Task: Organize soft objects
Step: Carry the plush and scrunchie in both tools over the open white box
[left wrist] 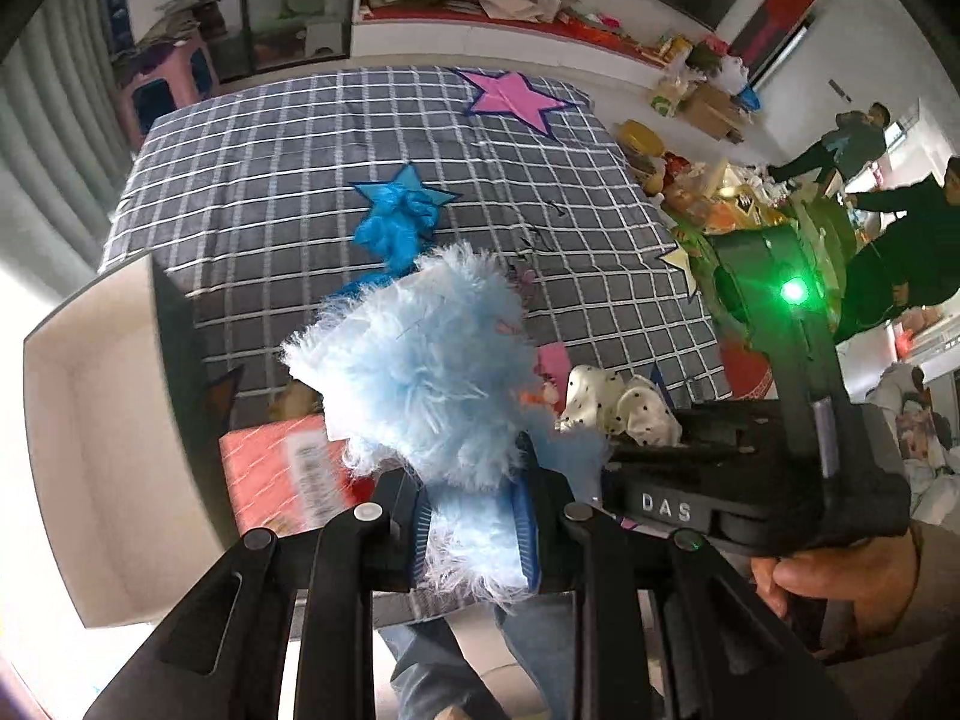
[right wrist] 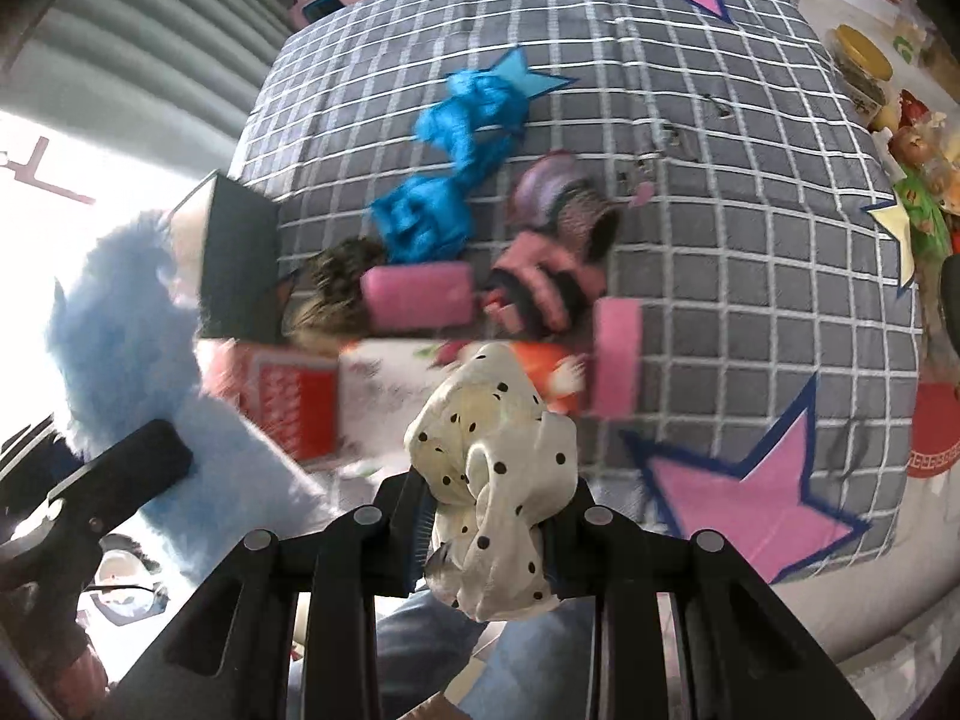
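Observation:
My left gripper (left wrist: pixel 474 531) is shut on a fluffy light blue plush piece (left wrist: pixel 420 360), lifted above the grid-patterned bedspread (left wrist: pixel 288 150). A white cloth with black dots (right wrist: pixel 489 468) is pinched in my right gripper (right wrist: pixel 489 531), which is shut on it; the same cloth (left wrist: pixel 618 405) shows in the left wrist view beside the right gripper's body. The blue plush (right wrist: pixel 138 348) appears at the left of the right wrist view. On the bedspread (right wrist: pixel 750 210) lie a crumpled bright blue cloth (right wrist: pixel 456 162), a brown furry item (right wrist: pixel 336 282), pink blocks (right wrist: pixel 420 294) and a pink-and-black striped item (right wrist: pixel 540 288).
A white open box (left wrist: pixel 90 420) stands at the bed's left edge, a red patterned pack (left wrist: pixel 282 474) beside it. A red-and-white carton (right wrist: pixel 288 402) lies near the front. Cluttered goods (left wrist: pixel 690 180) and people (left wrist: pixel 852 144) are at the right. The person's jeans (right wrist: pixel 456 648) show below.

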`<action>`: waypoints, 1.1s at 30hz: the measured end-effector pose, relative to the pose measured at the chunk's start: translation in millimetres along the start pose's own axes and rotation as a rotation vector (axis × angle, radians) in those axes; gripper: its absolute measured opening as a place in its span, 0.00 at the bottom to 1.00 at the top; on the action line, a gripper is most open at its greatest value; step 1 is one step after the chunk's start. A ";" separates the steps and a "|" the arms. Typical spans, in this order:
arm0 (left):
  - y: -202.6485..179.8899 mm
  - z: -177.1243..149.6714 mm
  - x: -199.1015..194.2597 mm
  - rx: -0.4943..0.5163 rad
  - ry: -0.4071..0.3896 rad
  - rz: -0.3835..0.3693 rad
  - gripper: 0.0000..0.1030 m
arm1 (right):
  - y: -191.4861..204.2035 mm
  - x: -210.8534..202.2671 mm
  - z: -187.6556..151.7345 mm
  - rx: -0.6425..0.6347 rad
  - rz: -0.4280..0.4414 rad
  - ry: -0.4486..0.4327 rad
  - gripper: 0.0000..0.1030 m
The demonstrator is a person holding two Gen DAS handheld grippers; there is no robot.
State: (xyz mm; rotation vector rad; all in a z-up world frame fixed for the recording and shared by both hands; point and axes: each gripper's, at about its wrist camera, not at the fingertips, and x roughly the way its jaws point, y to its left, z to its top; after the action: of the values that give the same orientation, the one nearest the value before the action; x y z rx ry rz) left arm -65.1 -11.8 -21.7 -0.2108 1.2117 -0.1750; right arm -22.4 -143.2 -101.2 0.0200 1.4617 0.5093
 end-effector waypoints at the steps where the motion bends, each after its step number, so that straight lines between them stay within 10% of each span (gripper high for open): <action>1: 7.1 -3.9 -6.5 -0.012 -0.011 0.006 0.25 | 9.8 -0.4 -3.2 -0.013 0.001 -0.003 0.29; 15: 140.4 -61.7 -78.1 -0.331 -0.163 0.236 0.25 | 163.7 0.1 14.2 -0.334 0.028 -0.039 0.29; 33: 230.0 -91.9 -46.1 -0.566 -0.112 0.374 0.25 | 272.7 58.4 35.8 -0.563 0.066 0.064 0.29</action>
State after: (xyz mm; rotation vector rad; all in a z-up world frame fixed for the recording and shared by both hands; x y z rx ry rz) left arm -162.4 215.7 -69.1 -0.4726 1.1450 0.5064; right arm -73.6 130.9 -65.1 -0.3978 1.3386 0.9671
